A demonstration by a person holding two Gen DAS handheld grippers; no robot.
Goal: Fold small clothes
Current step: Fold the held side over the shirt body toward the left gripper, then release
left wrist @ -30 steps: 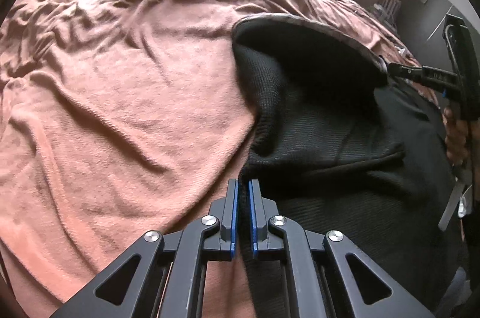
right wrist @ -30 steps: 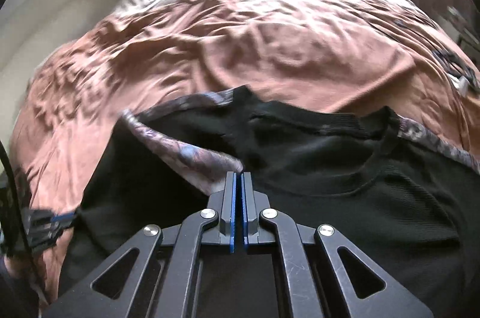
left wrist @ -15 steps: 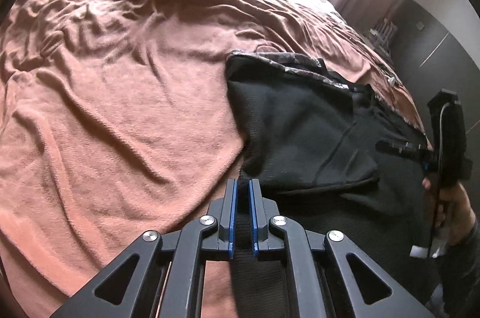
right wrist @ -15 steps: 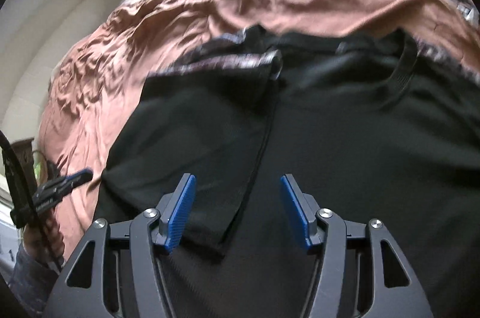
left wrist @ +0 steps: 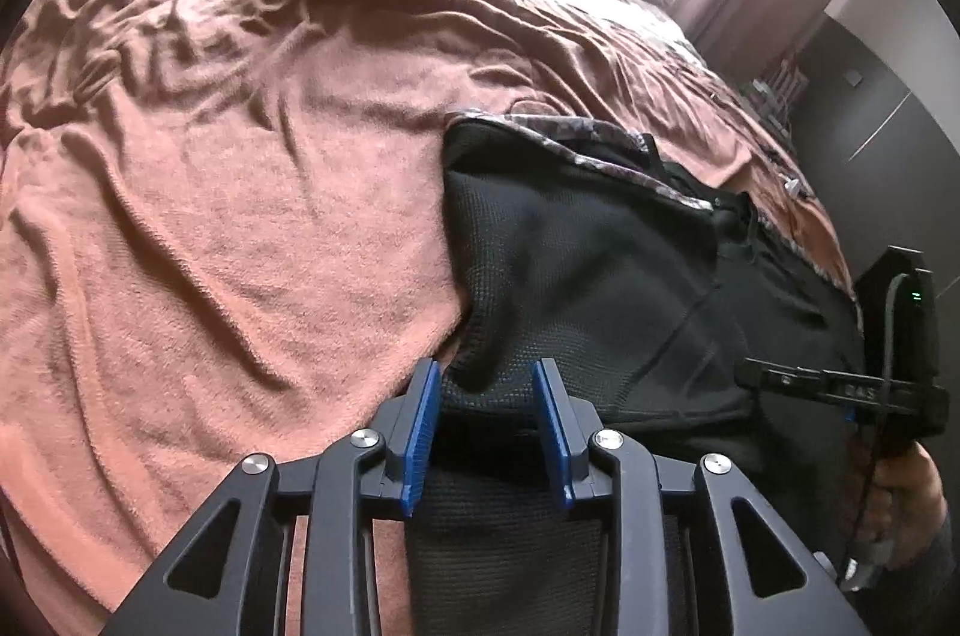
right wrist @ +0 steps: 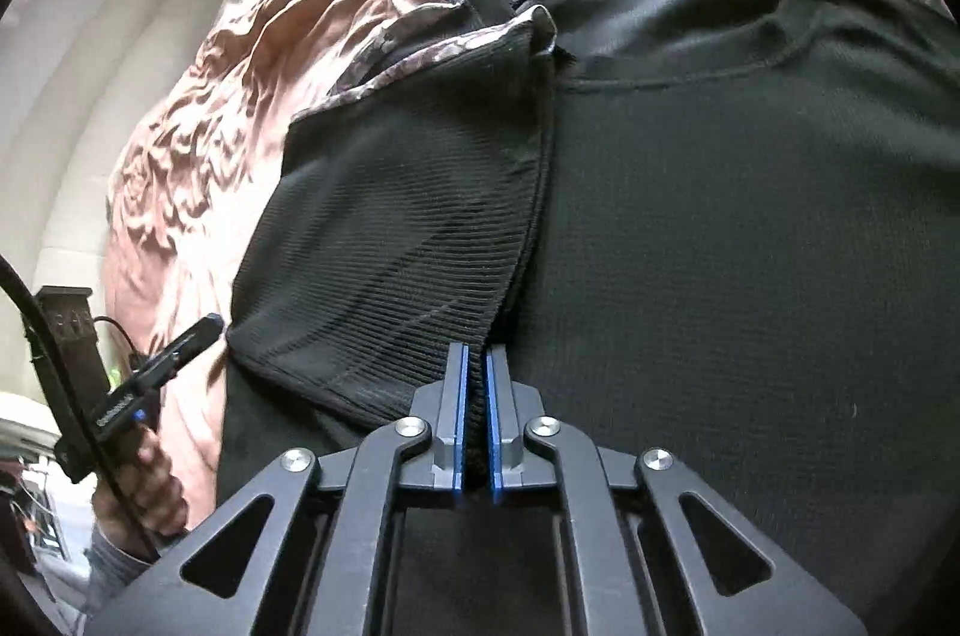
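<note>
A black T-shirt (right wrist: pixel 720 216) lies spread on a pinkish-brown blanket (left wrist: pixel 240 216) covering a bed, its 1 side panel with the sleeve folded inward over the body. The left gripper (left wrist: pixel 487 420) hangs over the shirt's near edge with its 2 blue-padded jaws opening, dark fabric lying between them but not pressed by the pads. The right gripper (right wrist: pixel 474 417) has its jaws pressed together, pinching the lower corner of the folded-over panel.
</note>
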